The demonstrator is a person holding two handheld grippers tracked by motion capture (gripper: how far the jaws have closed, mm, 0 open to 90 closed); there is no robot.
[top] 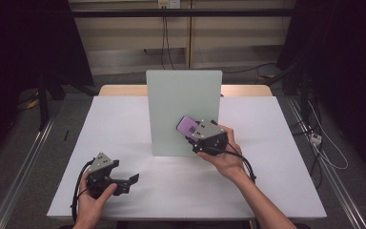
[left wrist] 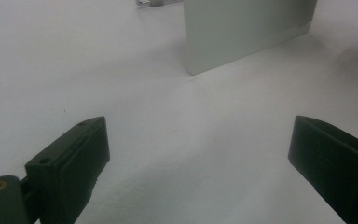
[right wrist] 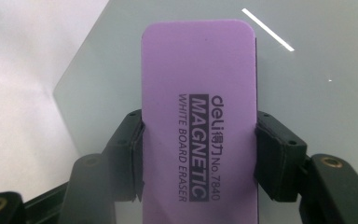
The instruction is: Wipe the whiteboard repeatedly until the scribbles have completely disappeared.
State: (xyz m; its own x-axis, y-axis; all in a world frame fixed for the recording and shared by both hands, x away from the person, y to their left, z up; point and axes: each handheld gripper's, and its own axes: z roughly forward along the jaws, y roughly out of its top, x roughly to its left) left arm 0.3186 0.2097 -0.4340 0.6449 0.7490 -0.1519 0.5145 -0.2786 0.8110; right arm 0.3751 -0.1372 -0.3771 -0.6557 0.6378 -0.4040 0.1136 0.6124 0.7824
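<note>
A purple whiteboard eraser [right wrist: 198, 107] with dark lettering is clamped by its long sides in my right gripper [right wrist: 198, 154]. In the high view the eraser [top: 187, 126] lies against the lower right part of an upright pale green-grey board [top: 171, 102] at the table's middle, with the right gripper [top: 205, 136] just behind it in the person's hand. My left gripper [top: 132, 179] rests low on the white table at the front left, its jaws wide apart and pointing right. Between the left gripper [left wrist: 198, 158] jaws there is only bare table; the board's lower corner [left wrist: 242, 32] stands farther off.
The white table [top: 124, 124] spreads around the board, with a wooden edge [top: 119, 89] behind it. Cables [top: 326, 152] trail on the grey floor at the right, and metal rails [top: 24, 167] run along both sides of the table.
</note>
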